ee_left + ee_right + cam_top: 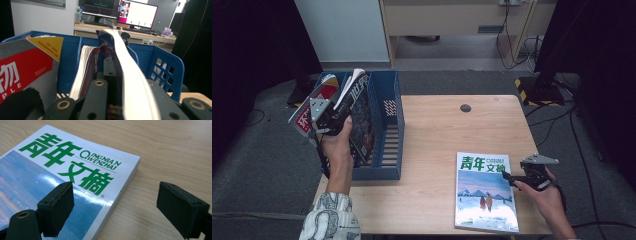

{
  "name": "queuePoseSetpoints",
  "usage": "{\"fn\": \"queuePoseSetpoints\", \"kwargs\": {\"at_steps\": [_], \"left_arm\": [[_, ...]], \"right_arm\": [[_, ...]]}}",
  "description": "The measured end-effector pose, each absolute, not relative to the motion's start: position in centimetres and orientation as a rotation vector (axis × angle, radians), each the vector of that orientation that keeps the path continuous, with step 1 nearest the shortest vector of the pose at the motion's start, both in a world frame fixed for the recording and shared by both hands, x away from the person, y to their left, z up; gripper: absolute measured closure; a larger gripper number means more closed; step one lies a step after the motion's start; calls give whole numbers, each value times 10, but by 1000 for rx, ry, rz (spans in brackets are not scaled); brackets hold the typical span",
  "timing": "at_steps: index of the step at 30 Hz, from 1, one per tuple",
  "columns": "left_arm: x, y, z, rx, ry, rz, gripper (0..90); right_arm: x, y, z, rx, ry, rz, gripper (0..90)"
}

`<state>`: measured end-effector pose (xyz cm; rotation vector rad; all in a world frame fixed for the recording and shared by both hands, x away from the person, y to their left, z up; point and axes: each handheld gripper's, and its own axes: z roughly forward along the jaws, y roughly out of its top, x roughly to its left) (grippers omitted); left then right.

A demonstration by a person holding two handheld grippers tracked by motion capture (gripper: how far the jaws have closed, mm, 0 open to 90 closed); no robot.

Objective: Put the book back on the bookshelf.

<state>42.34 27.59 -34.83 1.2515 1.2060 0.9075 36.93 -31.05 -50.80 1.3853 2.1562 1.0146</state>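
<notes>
Two magazines are in play on the wooden counter point(437, 135). The left tongs point(343, 116) are clamped on a dark-covered magazine point(361, 117), held upright and slightly tilted over the blue file rack point(392, 125) at the counter's left edge. In the left gripper view its white page edges point(132, 75) curve up between the black jaws, which are closed tightly on it. The rack's compartments are partly filled: a red-and-grey magazine point(309, 112) leans out at the far left, and another thick magazine point(83, 72) stands in the slot just beside the held one, so the gap the held magazine hangs over is narrow, bounded by blue dividers on each side. The rack's right wall has a lattice of holes point(163, 72).

The right tongs point(508, 179) hover low near the counter's right edge, jaws spread wide with nothing between the pads. One pad sits over the cover of the green-titled magazine point(484, 192), which lies flat on the counter with a snowy scene on its front; the other pad is over bare wood just beside its edge.

Past the counter, a round grommet point(465, 107) marks its far side, and monitors point(137, 13) stand on a desk behind the rack.
</notes>
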Motion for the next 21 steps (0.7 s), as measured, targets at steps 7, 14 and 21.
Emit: {"fn": "queuePoseSetpoints", "kwargs": {"at_steps": [7, 14, 21], "left_arm": [[417, 280, -341, 1225, 1201, 898, 826], [414, 279, -333, 1214, 1187, 890, 825], [416, 270, -337, 1226, 1176, 896, 825]], "right_arm": [[370, -310, -509, 1380, 2162, 1009, 146], [369, -309, -509, 1387, 2158, 1008, 146], [370, -310, -509, 1378, 2162, 1008, 146]]}}
